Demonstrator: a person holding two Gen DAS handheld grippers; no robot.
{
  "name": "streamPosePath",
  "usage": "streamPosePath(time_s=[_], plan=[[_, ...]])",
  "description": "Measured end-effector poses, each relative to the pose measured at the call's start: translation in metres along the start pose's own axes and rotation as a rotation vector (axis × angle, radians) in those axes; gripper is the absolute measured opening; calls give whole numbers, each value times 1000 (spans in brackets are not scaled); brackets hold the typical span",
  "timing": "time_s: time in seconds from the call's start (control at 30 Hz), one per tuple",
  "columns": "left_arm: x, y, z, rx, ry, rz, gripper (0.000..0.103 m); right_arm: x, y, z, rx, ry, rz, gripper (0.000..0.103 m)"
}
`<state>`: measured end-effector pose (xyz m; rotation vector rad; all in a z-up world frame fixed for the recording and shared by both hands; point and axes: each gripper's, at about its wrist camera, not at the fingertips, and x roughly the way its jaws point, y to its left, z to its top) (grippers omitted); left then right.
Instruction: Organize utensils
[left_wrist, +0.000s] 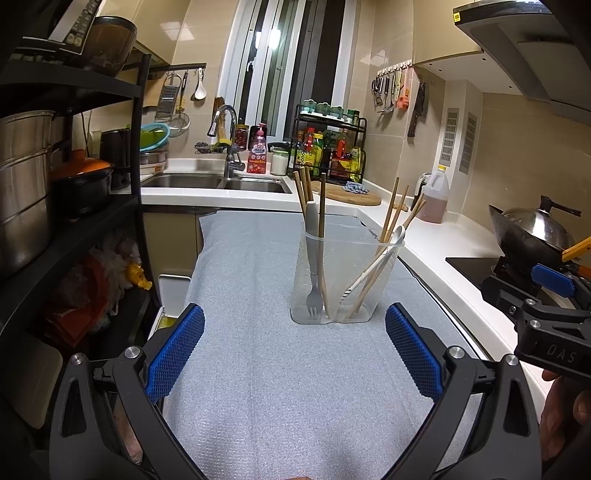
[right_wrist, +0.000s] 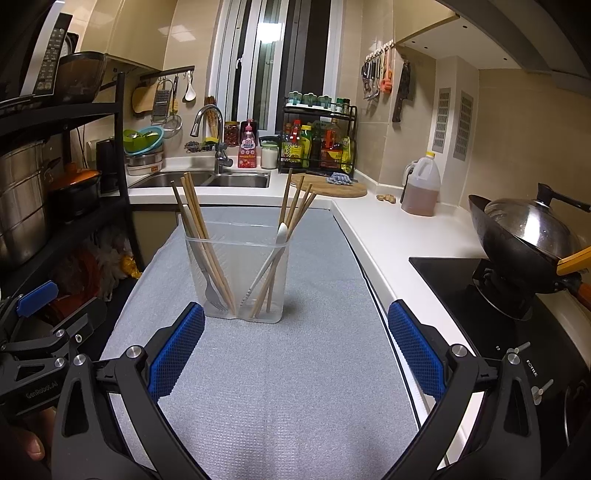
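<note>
1. One clear plastic holder (right_wrist: 238, 273) with two compartments stands upright on the grey mat (right_wrist: 280, 369) covering the counter, straight ahead of both tongs and apart from them.
2. Its left compartment holds one fork (right_wrist: 211, 286), tines down, beside wooden chopsticks (right_wrist: 207, 240); about three sticks show there, though overlap makes the count uncertain.
3. Its right compartment holds one white spoon (right_wrist: 271, 254) leaning among more chopsticks (right_wrist: 295, 208), about four.
4. The left tongs (left_wrist: 295, 336) are spread wide, blue pads (left_wrist: 177, 354) far apart, holding and touching nothing; the holder (left_wrist: 343, 280) sits ahead, slightly right of their centre.
5. The right tongs (right_wrist: 295, 336) are equally wide apart and empty; the holder sits ahead, slightly left of their centre.
6. One wok (right_wrist: 524, 236) sits far right of the right tongs.
</note>
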<state>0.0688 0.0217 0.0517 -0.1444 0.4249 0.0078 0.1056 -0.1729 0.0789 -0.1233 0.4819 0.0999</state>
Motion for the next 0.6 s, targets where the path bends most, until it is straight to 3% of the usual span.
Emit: streamPosePath(time_s=[0.6], plan=[[2,0,-1,2,17,-1,95,0,1,-1,-2,-1,-2,98]])
